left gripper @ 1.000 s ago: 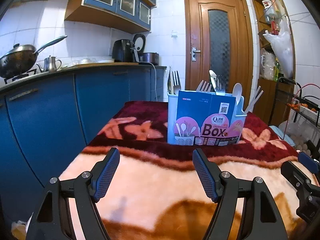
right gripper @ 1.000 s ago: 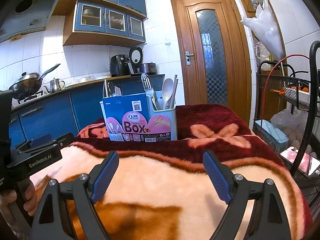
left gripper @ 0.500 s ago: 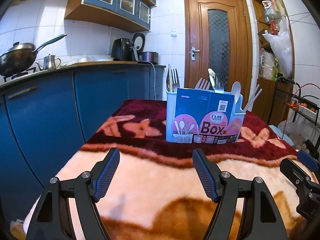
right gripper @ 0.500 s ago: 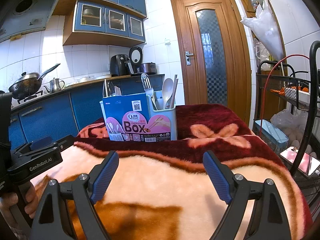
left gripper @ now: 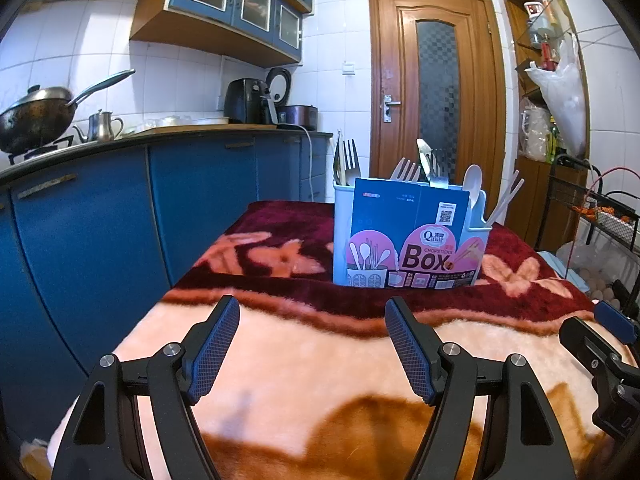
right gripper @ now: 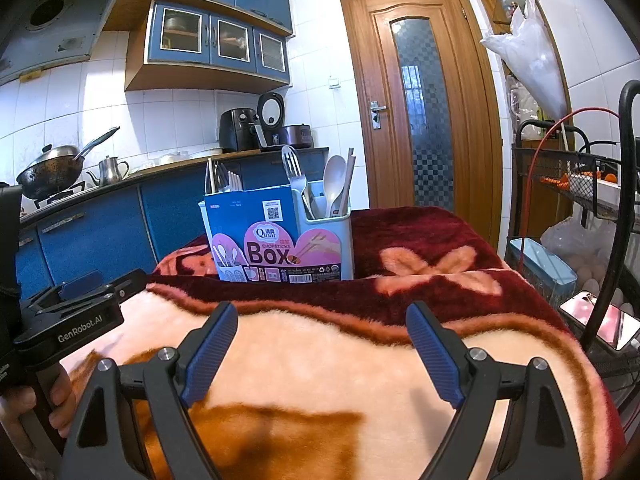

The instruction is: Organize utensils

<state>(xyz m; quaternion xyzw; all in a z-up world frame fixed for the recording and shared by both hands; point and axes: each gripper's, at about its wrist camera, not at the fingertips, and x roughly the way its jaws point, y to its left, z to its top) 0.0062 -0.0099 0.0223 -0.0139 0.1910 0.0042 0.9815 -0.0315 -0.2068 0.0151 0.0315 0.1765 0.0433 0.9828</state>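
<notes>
A pale blue utensil holder (left gripper: 408, 236) with a "Chopsticks Box" label stands upright on the blanket-covered table (left gripper: 304, 344); it also shows in the right wrist view (right gripper: 280, 240). It holds forks (left gripper: 350, 158), a white spoon (right gripper: 335, 182), chopsticks (left gripper: 506, 200) and a slotted turner (right gripper: 292, 170). My left gripper (left gripper: 312, 344) is open and empty, well short of the holder. My right gripper (right gripper: 320, 350) is open and empty, also short of it. Each gripper shows at the edge of the other's view.
Blue kitchen cabinets (left gripper: 104, 216) run along the left with a wok (left gripper: 36, 118) and kettle (left gripper: 102, 126) on the counter. A wooden door (left gripper: 436, 104) is behind. A black wire rack (right gripper: 580, 184) stands at the table's right.
The left gripper has shifted slightly, so the holder sits a little lower and nearer in its view. The right gripper has not moved. Both stay open.
</notes>
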